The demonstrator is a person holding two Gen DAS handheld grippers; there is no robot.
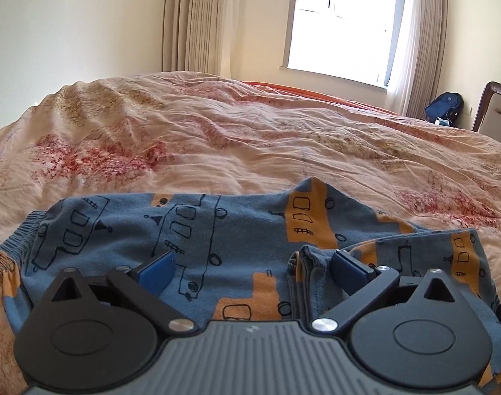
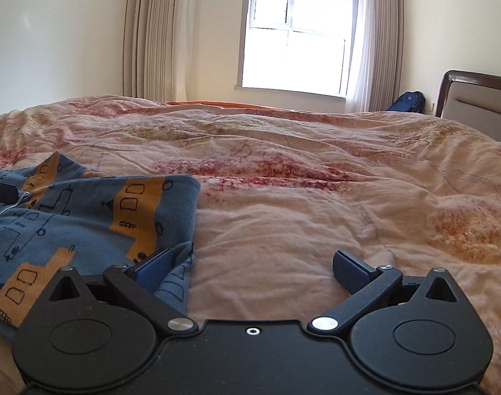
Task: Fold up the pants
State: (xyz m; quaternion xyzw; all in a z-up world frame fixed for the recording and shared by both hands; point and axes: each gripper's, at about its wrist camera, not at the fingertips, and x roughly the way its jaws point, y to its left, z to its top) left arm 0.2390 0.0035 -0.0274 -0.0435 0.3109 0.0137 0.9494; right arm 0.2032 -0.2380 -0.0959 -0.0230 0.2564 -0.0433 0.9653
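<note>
left wrist view: soft, light blue cotton pants with orange truck print [image 1: 197, 230] folded on the floral bed quilt [image 1: 217, 138], both claws [image 1: 253, 263] [image 2: 250, 266] wide, empty; best gripped at hem edges.

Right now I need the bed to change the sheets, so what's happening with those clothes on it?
A person is folding a pair of blue and orange printed pants on the quilt, with a two-finger tool in each hand. The left tool stands wide open over the pants, gripping nothing. The right tool is open too, at the pants' right edge, one finger against the fabric. The pants lie partly folded.
</note>
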